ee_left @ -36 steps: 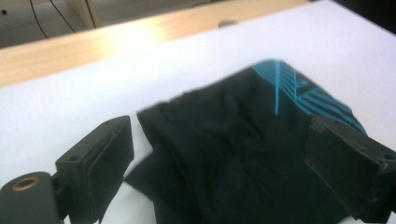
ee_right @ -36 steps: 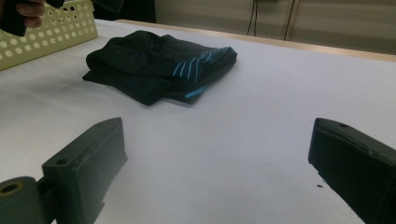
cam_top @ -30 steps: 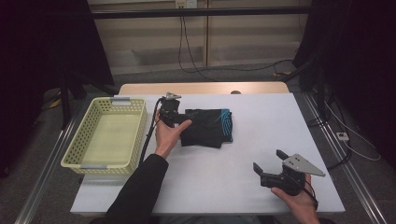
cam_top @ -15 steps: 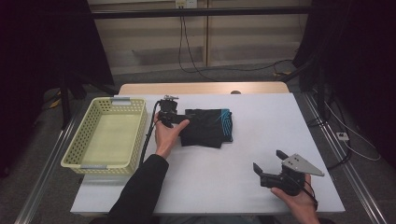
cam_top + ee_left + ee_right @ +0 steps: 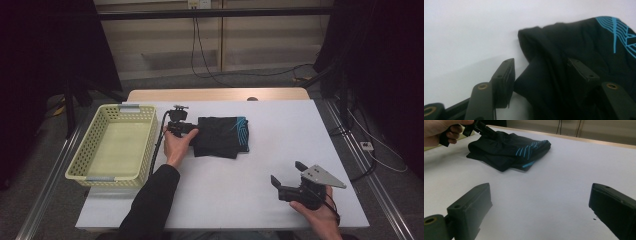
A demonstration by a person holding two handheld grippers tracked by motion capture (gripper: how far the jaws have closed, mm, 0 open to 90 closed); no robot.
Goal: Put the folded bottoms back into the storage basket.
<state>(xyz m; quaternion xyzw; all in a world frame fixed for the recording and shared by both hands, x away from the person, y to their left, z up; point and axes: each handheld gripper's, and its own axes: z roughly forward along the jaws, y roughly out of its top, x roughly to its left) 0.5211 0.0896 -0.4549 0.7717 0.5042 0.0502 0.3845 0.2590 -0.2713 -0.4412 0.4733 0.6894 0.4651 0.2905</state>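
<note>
Straddling folded black garment (image 5: 579, 50) edge: left gripper (image 5: 541, 75), jaws apart.

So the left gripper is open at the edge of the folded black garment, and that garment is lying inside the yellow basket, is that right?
Not quite. The left gripper is open at the folded black garment, but the garment lies on the white table, right of the yellow basket, not inside it. The high view shows this.
</note>
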